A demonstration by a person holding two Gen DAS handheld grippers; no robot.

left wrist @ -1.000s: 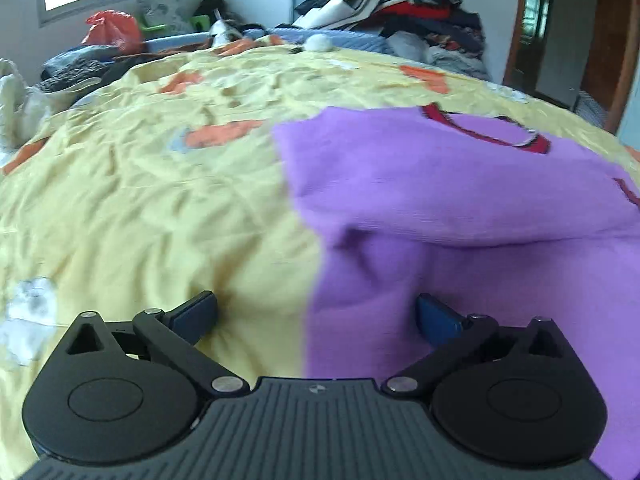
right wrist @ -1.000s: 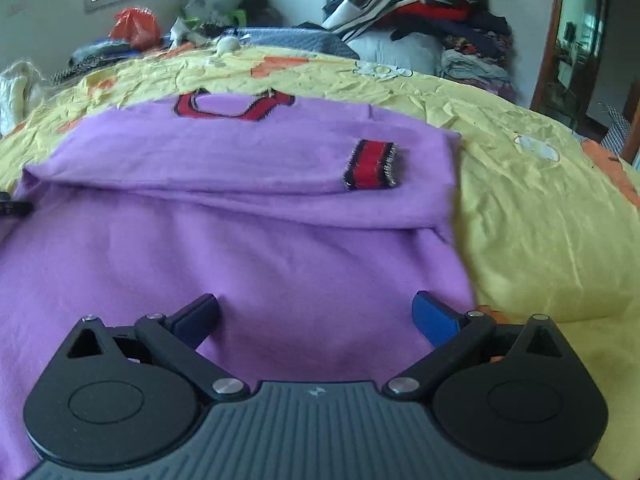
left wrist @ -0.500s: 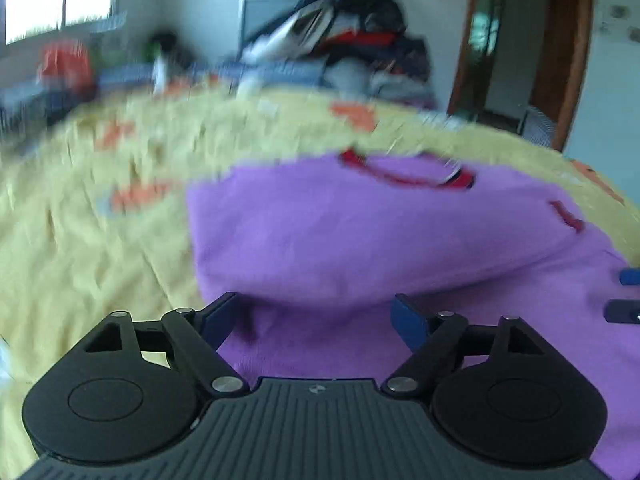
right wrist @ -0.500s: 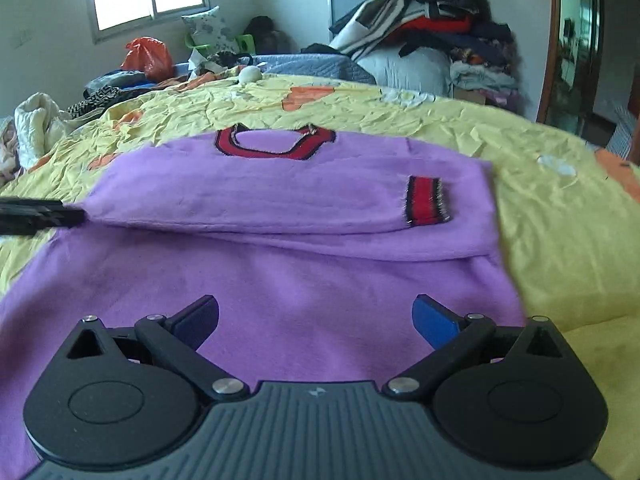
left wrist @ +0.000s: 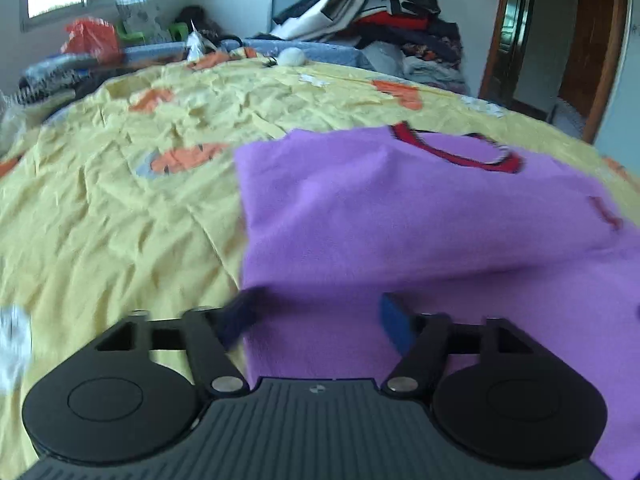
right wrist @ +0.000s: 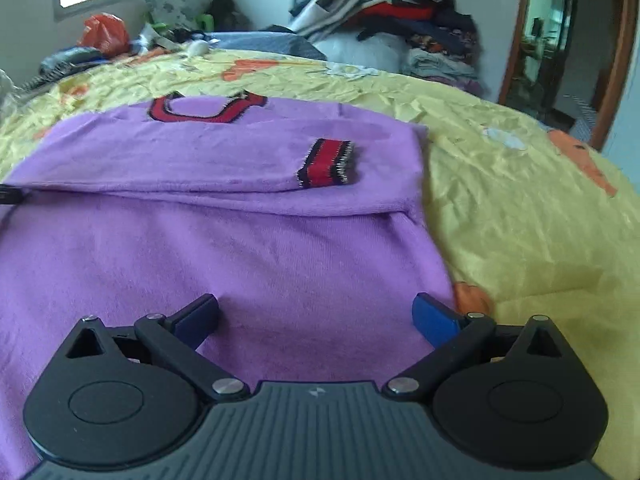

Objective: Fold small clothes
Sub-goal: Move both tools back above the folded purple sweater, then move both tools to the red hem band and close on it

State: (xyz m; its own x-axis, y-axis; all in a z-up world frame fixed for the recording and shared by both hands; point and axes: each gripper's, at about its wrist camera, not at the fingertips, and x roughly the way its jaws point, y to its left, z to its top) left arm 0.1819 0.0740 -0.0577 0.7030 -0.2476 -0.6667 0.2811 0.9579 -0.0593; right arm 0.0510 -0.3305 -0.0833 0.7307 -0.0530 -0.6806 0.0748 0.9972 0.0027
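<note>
A small purple sweater point(left wrist: 400, 220) with a red and black collar point(left wrist: 456, 148) lies on the yellow bedsheet point(left wrist: 120, 220). Its sleeves are folded across the chest; a red striped cuff point(right wrist: 328, 162) lies on top in the right wrist view. The sweater point(right wrist: 240, 248) fills the near part of that view. My left gripper point(left wrist: 320, 312) is open over the sweater's lower left edge, its jaws astride the purple cloth. My right gripper point(right wrist: 316, 316) is open over the lower right part of the sweater, holding nothing. The left gripper's tip point(right wrist: 10, 194) shows at the left edge.
A tall heap of clothes point(left wrist: 380, 24) stands at the far side of the bed. An orange bag point(left wrist: 90, 38) and clutter lie at the far left under the window. A wooden door frame point(right wrist: 616, 60) is at the right. Yellow sheet lies on both sides of the sweater.
My left gripper has swung back left to the sweater's left edge and its jaws have narrowed a little. My right gripper has dropped slightly closer to the sweater. The sweater lies as before.
</note>
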